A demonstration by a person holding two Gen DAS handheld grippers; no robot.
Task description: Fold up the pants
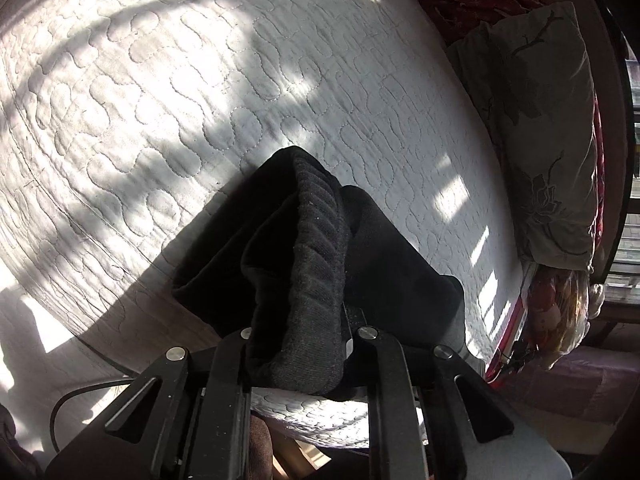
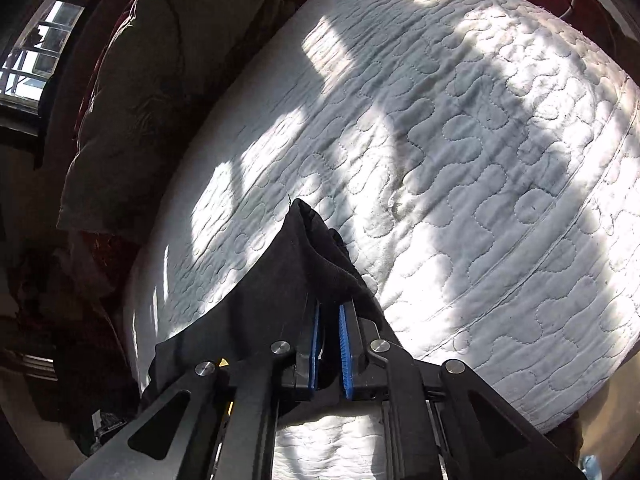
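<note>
Left gripper (image 1: 316, 332): jaws clamped on black pants (image 1: 316, 248), ribbed band bunched between them, cloth draped ahead over quilted white mattress (image 1: 160, 100). Right gripper (image 2: 330, 344): jaws pinched together on thin pants edge (image 2: 296, 264), cloth hung leftward. Floral pillow (image 1: 548, 128) seen well beyond, at mattress edge.

Matt black knit pants (image 1: 320, 264), quilted mattress (image 1: 160, 100)

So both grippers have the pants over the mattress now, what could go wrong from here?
1. The left gripper pinches a bunched ribbed band of the black pants; thick layers could slip out.
2. The right gripper holds only a thin edge, which may pull free.
3. Cloth drapes over the right gripper's linkage and might snag.
</note>
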